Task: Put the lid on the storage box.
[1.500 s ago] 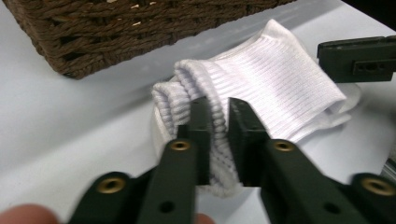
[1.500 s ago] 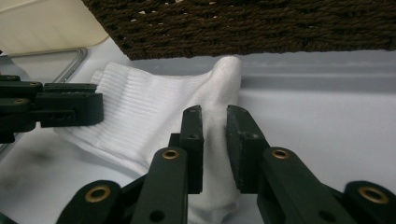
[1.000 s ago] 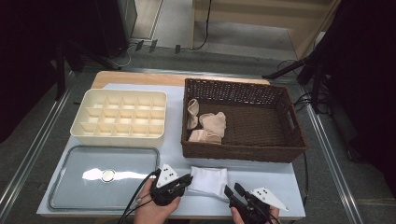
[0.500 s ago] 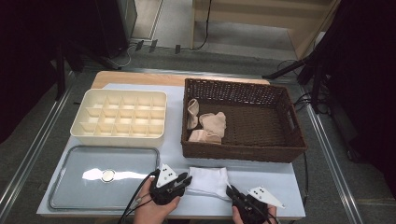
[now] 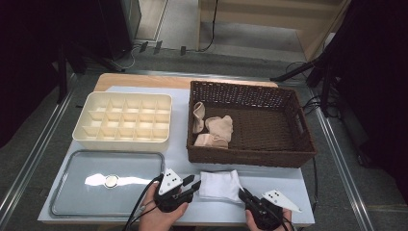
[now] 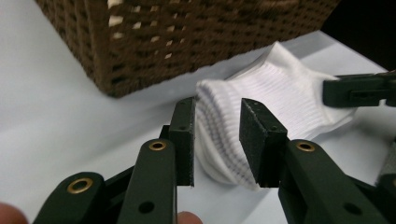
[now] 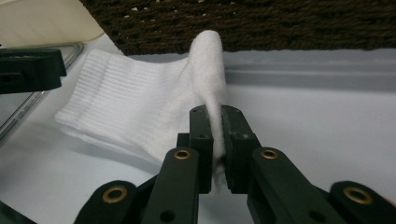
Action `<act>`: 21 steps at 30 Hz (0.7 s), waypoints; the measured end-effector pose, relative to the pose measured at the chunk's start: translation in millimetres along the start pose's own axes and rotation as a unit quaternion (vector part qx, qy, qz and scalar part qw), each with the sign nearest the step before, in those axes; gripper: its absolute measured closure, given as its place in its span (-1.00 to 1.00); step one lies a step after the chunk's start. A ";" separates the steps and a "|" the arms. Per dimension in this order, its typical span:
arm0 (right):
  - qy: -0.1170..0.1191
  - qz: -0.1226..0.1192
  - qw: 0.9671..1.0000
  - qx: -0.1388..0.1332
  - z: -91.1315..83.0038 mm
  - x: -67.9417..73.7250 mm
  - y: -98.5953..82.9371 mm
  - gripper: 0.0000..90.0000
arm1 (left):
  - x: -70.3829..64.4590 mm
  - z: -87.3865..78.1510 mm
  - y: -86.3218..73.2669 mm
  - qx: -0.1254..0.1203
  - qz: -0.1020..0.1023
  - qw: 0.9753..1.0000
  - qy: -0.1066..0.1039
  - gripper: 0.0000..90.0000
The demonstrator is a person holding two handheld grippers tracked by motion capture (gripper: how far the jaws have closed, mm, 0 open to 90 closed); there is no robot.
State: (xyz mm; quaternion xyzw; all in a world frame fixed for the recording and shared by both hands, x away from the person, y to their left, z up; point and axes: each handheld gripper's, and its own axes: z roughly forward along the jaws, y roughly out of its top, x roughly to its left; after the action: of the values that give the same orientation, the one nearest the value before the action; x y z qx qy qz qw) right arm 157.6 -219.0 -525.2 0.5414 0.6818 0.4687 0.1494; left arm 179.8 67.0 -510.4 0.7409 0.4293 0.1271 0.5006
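Note:
A white ribbed sock [image 5: 220, 185] lies flat on the pale table in front of the basket. My left gripper [image 5: 193, 185] is at its left end. In the left gripper view the jaws [image 6: 217, 135] stand open, one on each side of the sock's cuff [image 6: 261, 107]. My right gripper [image 5: 243, 194] is at the sock's near right corner. In the right gripper view it [image 7: 218, 140] is shut on a fold of the sock [image 7: 140, 102], which stands pinched up between the pads.
A brown wicker basket [image 5: 250, 159] holding beige socks [image 5: 219, 127] stands just behind the white sock. A cream divided tray [image 5: 122, 120] sits at the back left, and a grey metal tray [image 5: 72, 192] lies at the front left. The table's front edge is close under both hands.
The right gripper has shifted very slightly at the sock's corner. The left gripper and the sock stay where they were.

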 end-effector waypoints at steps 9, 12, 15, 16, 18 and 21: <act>-0.002 -0.011 1.000 0.000 -3.7 -1.7 4.9 0.88 | -27.3 15.4 8.7 0.000 0.011 0.999 -0.039 0.62; 0.000 -0.012 1.000 -0.005 -5.4 -0.4 5.9 0.88 | -34.8 31.9 4.7 0.020 0.015 0.998 -0.055 0.78; 0.008 -0.009 1.000 -0.010 -7.2 0.6 7.2 0.88 | -35.4 45.5 1.1 0.035 0.014 0.998 -0.054 0.83; 0.009 -0.007 1.000 -0.012 -8.0 0.9 7.6 0.88 | -34.9 51.2 -0.5 0.042 0.012 0.998 -0.051 0.85; 0.018 -0.007 1.000 -0.018 -10.8 2.8 9.0 0.88 | -33.4 58.6 -3.3 0.053 0.009 0.997 -0.047 0.89; 0.031 -0.006 0.999 -0.022 -12.7 7.1 10.7 0.88 | -32.5 62.8 -5.0 0.055 0.005 0.997 -0.045 0.92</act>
State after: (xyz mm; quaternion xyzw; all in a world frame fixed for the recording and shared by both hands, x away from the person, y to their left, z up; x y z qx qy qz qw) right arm 152.4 -219.1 -507.9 0.5193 0.6784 0.4996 0.1429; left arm 196.6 3.1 -536.1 0.7741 0.4091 0.0724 0.4777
